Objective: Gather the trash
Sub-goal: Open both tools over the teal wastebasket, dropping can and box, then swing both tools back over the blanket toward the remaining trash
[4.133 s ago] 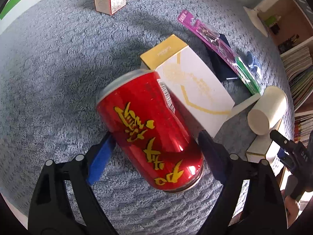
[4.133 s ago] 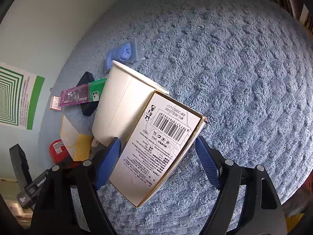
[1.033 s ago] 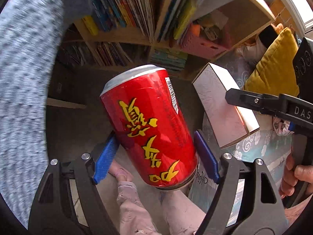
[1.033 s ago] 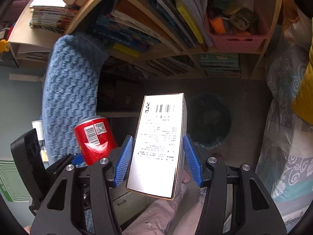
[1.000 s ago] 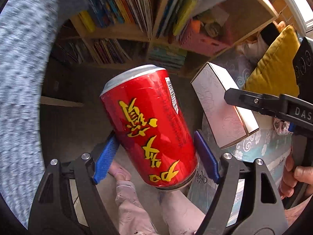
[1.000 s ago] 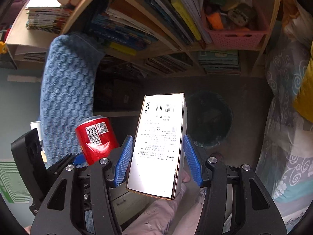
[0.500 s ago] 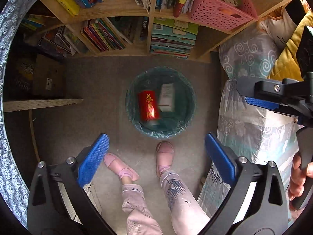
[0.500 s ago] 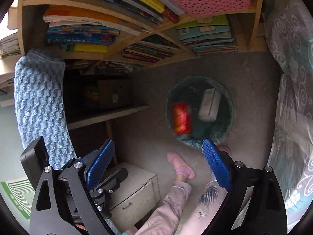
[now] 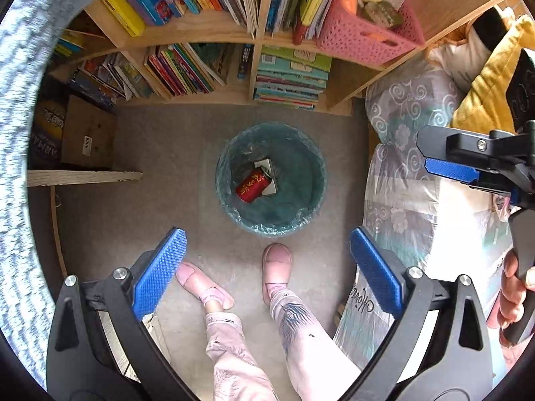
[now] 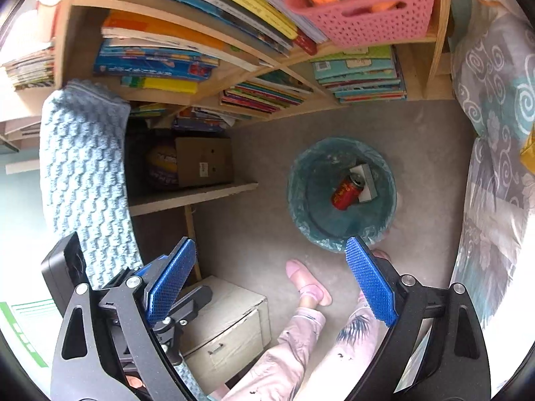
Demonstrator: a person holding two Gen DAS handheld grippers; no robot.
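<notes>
Left wrist view: left gripper point(image 9: 267, 267) low in the frame, jaws wide apart, nothing between the 2 blue pads point(image 9: 159, 269). Centre of the frame: round teal-lined bin point(image 9: 312, 180) on a grey floor, holding a red can point(image 9: 251, 186) on its side and a white box point(image 9: 267, 175) just behind, touching it. Below the bin, near its rim: 2 pink slippers point(image 9: 276, 267) and patterned trouser legs. Across the top: wooden bookshelf point(image 9: 207, 33) packed with books, pink basket point(image 9: 364, 38) at the upper right. At the right edge: right gripper point(image 9: 468, 163) side-on, hand point(image 9: 513, 294) on its handle, patterned bedding point(image 9: 401, 127) and a yellow cushion point(image 9: 491, 80) behind. Cardboard box point(image 9: 90, 133) at the left, under a ledge.

Right wrist view: right gripper point(image 10: 271, 284) at the bottom, jaws likewise spread wide, empty. Bin point(image 10: 301, 200) right of centre, partly behind the right pad point(image 10: 369, 284); can point(image 10: 346, 192) and white box point(image 10: 366, 180) lying together inside, touching. Blue knitted cloth point(image 10: 83, 173) hanging down the left side, bookshelf point(image 10: 83, 50) and pink basket point(image 10: 364, 13) along the top, cardboard box point(image 10: 204, 160) on a low shelf at centre left, pale small cabinet point(image 10: 227, 314) at lower centre, 1 slipper point(image 10: 306, 282) beside it.
</notes>
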